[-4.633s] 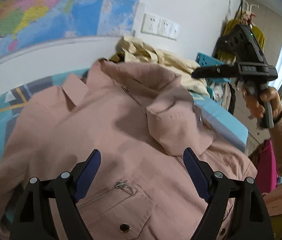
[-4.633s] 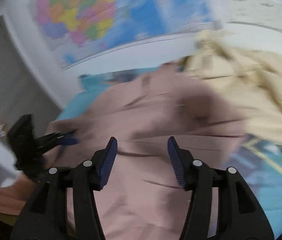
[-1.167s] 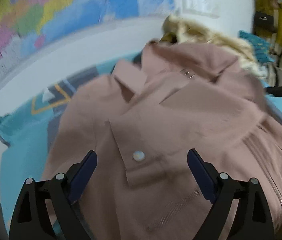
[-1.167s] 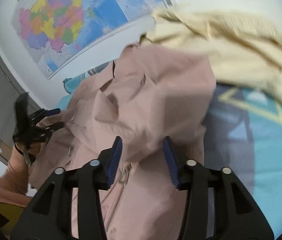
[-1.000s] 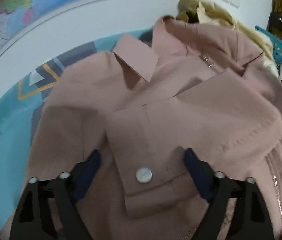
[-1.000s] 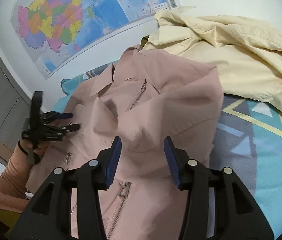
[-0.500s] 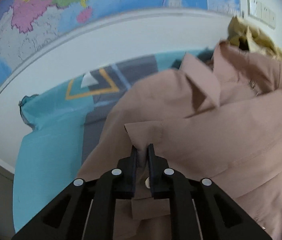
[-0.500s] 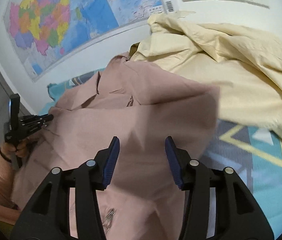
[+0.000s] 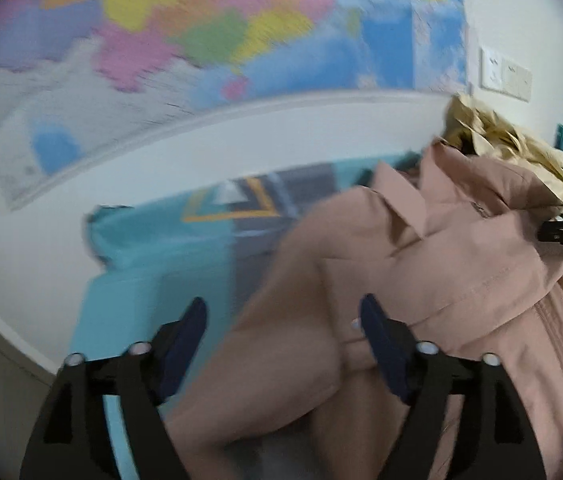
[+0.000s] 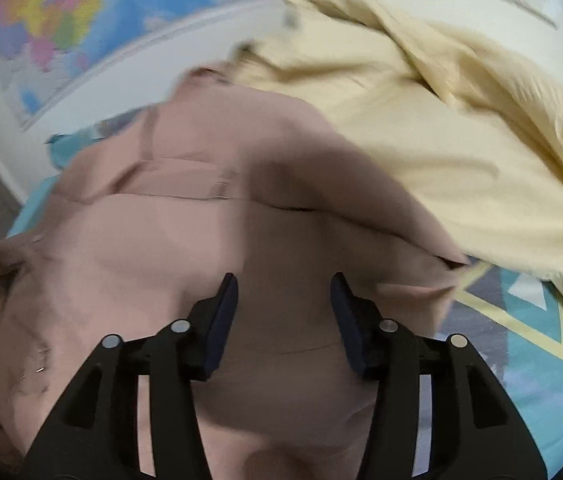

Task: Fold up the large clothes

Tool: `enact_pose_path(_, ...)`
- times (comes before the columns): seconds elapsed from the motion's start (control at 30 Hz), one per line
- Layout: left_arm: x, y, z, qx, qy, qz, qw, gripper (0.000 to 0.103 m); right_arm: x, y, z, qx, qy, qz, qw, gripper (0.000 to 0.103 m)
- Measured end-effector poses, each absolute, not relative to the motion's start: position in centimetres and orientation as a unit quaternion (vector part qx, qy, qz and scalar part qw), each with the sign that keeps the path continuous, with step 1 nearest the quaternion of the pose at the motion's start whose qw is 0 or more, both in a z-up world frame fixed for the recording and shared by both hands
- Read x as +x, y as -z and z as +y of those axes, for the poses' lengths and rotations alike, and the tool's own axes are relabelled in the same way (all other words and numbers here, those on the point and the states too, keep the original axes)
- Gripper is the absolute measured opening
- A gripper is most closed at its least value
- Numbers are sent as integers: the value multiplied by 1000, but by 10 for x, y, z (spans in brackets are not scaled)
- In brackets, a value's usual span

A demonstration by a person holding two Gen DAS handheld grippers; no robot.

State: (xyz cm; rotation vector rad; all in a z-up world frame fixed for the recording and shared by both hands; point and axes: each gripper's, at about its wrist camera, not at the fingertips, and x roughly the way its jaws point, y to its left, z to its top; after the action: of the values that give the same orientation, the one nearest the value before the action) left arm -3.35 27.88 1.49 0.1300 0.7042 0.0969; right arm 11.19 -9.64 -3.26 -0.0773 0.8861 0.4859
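Lay crumpled across the teal patterned bedspread (image 9: 149,240): a dusty-pink jacket (image 9: 461,280), collar toward the wall edge, one sleeve folded over the front, zipper faintly visible, motion-blurred. Spilled off the near edge of the bed. Pressed at its far right against a heaped cream garment (image 10: 441,120) in the wall-side corner. Left bare: the bedspread's left strip, running up to the white wall under the map (image 9: 201,40). Hovered over the jacket's left margin, the left gripper (image 9: 281,320), jaws spread, holding nothing. Hung above the jacket's middle, the right gripper (image 10: 283,304), likewise parted and unloaded.
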Motion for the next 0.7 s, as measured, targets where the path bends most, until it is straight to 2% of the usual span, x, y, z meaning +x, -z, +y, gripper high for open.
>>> enact_pose_path(0.2, -85, 3, 311, 64, -82, 380, 919, 79, 66, 9, -44, -57, -357, 400, 842, 60)
enact_pose_path(0.47, -120, 54, 335, 20, -75, 445, 892, 78, 18, 11, 40, -112, -476, 399, 775, 63)
enact_pose_path(0.5, -120, 59, 338, 13, -75, 452, 889, 69, 14, 12, 47, -116, -482, 400, 771, 63)
enact_pose_path(0.53, -119, 63, 341, 8, -75, 457, 886, 46, 11, 14, 52, -118, -486, 401, 768, 63)
enact_pose_path(0.57, -117, 65, 346, -9, -67, 466, 882, 34, 9, 14, 55, -120, -488, 402, 765, 63)
enact_pose_path(0.6, -117, 63, 351, -26, -65, 464, 883, 12, 7, 14, 56, -120, -489, 403, 765, 63)
enact_pose_path(0.63, -118, 59, 353, -30, -72, 459, 885, 5, 5, 13, 55, -119, -488, 402, 765, 63)
enact_pose_path(0.7, -118, 34, 357, -9, -101, 428, 898, 4, 1, 8, 49, -112, -488, 398, 769, 63)
